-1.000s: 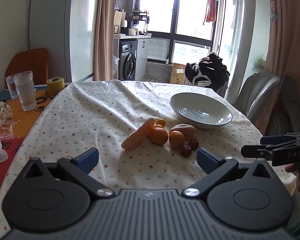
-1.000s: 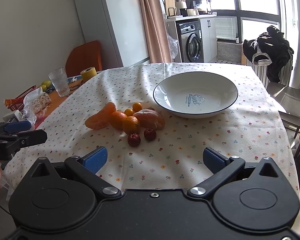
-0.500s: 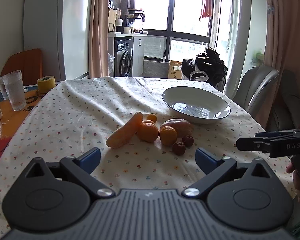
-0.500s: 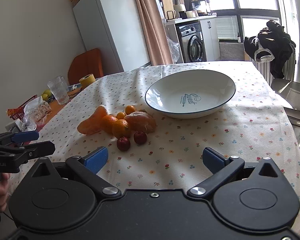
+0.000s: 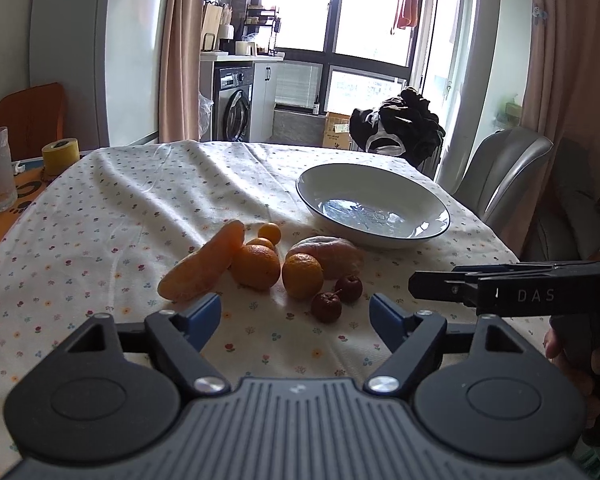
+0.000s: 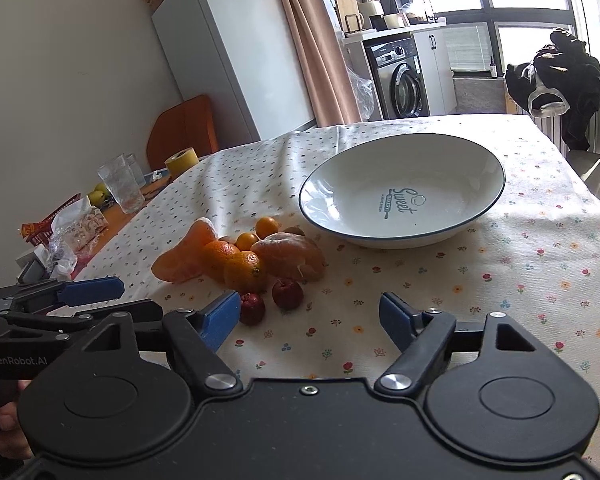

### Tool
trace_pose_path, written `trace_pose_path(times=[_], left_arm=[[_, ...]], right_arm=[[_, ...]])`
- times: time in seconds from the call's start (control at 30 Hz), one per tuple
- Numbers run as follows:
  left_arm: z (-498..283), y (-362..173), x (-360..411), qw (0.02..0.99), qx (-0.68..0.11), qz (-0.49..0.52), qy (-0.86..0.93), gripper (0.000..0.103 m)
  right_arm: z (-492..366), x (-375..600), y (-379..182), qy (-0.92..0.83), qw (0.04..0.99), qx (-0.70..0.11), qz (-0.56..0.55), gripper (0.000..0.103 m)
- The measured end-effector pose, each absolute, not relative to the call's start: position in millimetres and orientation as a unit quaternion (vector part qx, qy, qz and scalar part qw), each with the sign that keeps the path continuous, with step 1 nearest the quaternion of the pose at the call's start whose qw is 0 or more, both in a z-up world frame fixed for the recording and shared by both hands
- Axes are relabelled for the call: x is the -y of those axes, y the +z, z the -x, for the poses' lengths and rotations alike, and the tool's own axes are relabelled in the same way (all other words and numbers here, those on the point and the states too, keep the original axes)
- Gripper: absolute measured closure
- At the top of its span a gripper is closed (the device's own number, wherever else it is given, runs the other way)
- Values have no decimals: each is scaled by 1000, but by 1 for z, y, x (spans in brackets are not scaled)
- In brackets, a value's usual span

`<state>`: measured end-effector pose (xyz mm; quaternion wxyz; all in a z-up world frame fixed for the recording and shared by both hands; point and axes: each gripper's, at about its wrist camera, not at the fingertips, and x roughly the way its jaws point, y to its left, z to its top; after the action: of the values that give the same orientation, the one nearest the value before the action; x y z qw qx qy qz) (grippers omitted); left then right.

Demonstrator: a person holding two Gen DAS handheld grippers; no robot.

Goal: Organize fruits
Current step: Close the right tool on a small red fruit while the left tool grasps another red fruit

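— What sort of place is this?

— A home, a dining corner open to a small kitchen. The table (image 5: 112,216) wears a cloth printed with little flowers.

— And the kitchen part?

— A tall white fridge (image 6: 224,56) stands against the wall, beside a pink curtain (image 6: 312,40). Behind it, a washing machine (image 6: 400,80) sits under a counter with a cutting board and jars.

— Anything lived-in?

— Dark clothes (image 5: 396,128) heaped by the window, drinking glasses (image 6: 122,184), a roll of yellow tape (image 5: 60,155), and a grey upholstered chair (image 5: 500,168).
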<state>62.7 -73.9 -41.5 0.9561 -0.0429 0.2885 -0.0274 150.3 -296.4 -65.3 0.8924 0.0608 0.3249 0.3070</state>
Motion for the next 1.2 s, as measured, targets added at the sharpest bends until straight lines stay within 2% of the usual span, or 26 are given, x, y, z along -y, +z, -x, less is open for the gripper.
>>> trace_pose_path(times=[0.17,0.23,0.3,0.4,0.47,0.8,0.93,1.2], left_arm=[[-74,-47,83,954,-294,48,-38,41],[-79,-51,88,952,-299,50,-40,44],[-84,-53,92,951,-301,53,-47,51],[-92,-59,95,948,-308,62,-50,62],[-96,-62,96,946,-313,67,-51,67],[-115,-81,94,942,-323,85,-25,72],[-121,-87,88,939,-325,111,-30,81],[-104,-80,73,938,-318,134,-13,82]], right_arm=[[-157,293,-70,315,888,-328,-65,43],[-161,293,-71,315,886,-332,-69,48],[-165,292,-73,317,884,-335,-76,50],[-172,290,-75,320,879,-342,-85,58],[-174,289,-76,325,876,-345,-91,60],[-180,280,-79,332,870,-352,-99,65],[-181,272,-81,330,870,-353,-94,66],[-181,259,-80,337,870,-350,-80,66]])
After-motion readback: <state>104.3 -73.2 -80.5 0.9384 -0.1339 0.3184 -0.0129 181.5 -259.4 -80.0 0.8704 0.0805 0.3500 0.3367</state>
